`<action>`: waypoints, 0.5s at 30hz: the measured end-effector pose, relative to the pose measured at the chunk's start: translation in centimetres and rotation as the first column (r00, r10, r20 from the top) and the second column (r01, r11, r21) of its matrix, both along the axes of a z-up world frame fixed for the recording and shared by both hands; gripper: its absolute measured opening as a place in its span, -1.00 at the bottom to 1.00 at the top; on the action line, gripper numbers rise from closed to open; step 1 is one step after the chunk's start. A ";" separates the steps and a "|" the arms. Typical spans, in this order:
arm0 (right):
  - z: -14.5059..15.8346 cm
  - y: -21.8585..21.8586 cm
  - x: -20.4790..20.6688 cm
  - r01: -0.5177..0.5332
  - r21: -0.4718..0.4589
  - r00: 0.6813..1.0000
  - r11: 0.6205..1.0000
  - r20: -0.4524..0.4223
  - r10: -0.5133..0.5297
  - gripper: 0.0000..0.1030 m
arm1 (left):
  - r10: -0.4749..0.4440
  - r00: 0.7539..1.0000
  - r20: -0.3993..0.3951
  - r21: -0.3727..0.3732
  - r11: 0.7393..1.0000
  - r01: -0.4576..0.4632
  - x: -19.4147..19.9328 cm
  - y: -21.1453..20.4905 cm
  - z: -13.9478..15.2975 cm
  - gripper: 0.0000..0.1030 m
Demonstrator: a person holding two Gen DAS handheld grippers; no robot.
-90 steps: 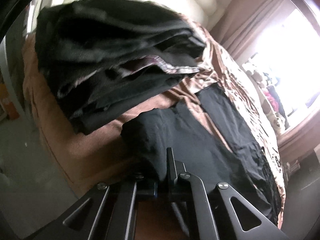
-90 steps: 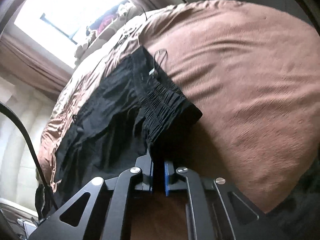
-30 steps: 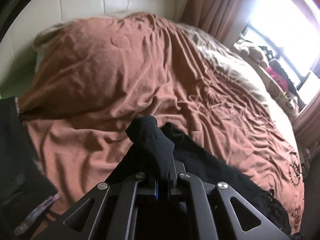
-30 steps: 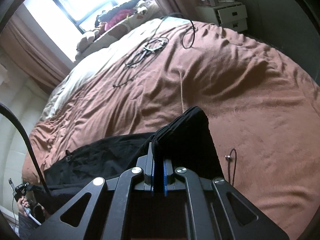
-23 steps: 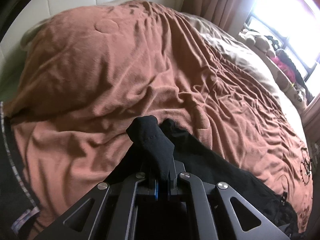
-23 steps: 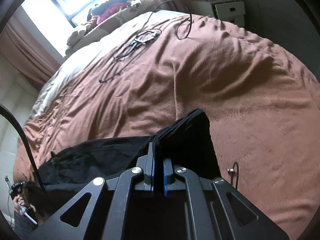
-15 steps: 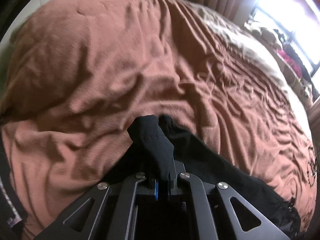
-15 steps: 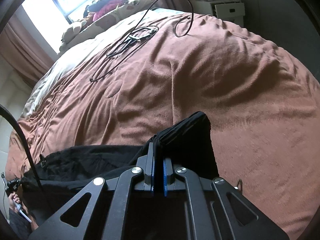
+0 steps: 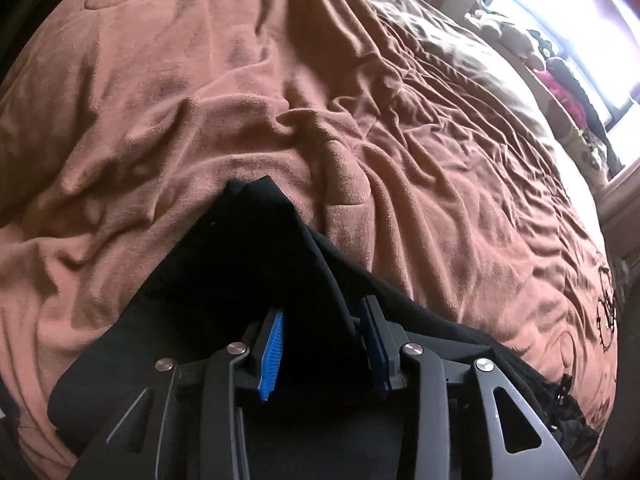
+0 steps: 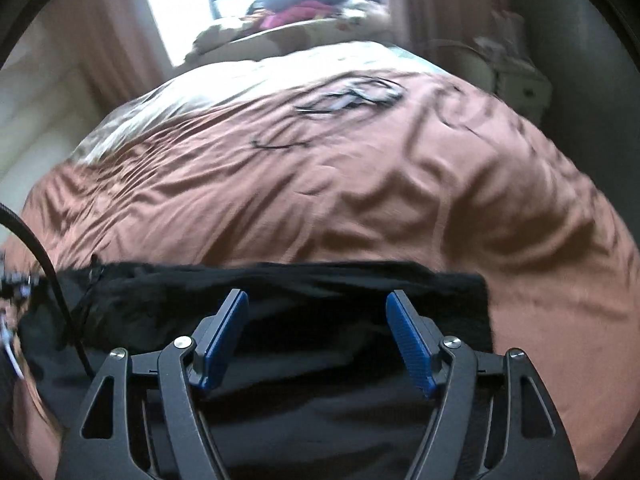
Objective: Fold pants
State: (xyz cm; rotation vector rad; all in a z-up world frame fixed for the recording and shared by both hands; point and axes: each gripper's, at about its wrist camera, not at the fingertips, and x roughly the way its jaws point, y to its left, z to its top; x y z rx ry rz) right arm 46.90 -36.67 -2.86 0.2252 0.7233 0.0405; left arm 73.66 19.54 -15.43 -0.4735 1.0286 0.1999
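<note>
The black pants (image 9: 224, 280) lie on the brown bedspread (image 9: 200, 100). In the left wrist view a raised fold of them stands between the blue pads of my left gripper (image 9: 322, 316), which is open just over the cloth. In the right wrist view the pants (image 10: 280, 292) lie flat in a wide band with a straight far edge. My right gripper (image 10: 316, 304) is wide open above them and holds nothing.
Black cables (image 10: 344, 100) lie on the far part of the bedspread (image 10: 360, 184). A window (image 9: 580, 8) with clutter on its sill is beyond the bed. A white nightstand (image 10: 520, 84) stands at the far right. A black cord (image 10: 48, 272) hangs at the left.
Both grippers were shut on the pants and have opened. The cloth has dropped onto the bed, and the right wrist view has swung and blurred.
</note>
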 end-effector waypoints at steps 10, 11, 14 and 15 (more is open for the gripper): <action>0.0 11.7 5.0 -0.365 -0.193 0.931 0.911 -0.073 0.358 0.36 | 0.078 0.997 0.014 -0.052 0.996 -0.077 0.2 2.3 -0.7 -0.64; -0.1 12.5 5.6 -0.388 -0.214 0.921 0.896 -0.084 0.379 0.36 | 0.079 0.997 0.014 -0.053 0.996 -0.078 0.2 2.5 -0.7 -0.64; -0.4 14.7 7.4 -0.447 -0.256 0.894 0.857 -0.114 0.433 0.36 | 0.076 0.997 0.016 -0.047 0.996 -0.076 0.2 2.7 -0.7 -0.65; -0.7 15.6 7.9 -0.471 -0.275 0.882 0.838 -0.130 0.453 0.36 | 0.076 0.997 0.017 -0.044 0.996 -0.075 0.2 2.7 -0.7 -0.66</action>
